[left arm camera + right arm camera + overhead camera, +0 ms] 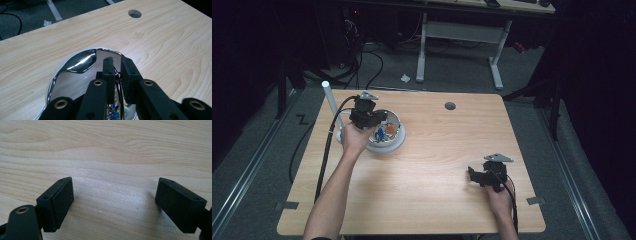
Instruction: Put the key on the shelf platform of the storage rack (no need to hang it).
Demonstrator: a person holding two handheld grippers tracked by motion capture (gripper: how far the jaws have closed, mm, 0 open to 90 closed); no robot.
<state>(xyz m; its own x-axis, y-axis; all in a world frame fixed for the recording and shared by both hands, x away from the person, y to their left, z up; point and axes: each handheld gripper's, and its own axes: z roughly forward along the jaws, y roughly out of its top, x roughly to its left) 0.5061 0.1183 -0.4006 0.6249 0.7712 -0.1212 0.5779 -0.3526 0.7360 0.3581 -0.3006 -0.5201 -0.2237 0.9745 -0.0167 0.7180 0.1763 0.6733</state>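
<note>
Chrome gleams on the round bowl under the left gripper, its curved inner wall mirror-smooth and set in a white rim. Small things lie in the bottom of it, blue, orange and green, too small to name. The left gripper's black, blocky jaws reach down inside the bowl and stand nearly together, with only a thin dark wire or loop showing in the slit between them; whether the pads pinch it I cannot tell. Pale wood with long flowing grain makes up the table. Low over that bare wood, well apart from the bowl, the right gripper has its flat rectangular pads spread wide, holding nothing.
</note>
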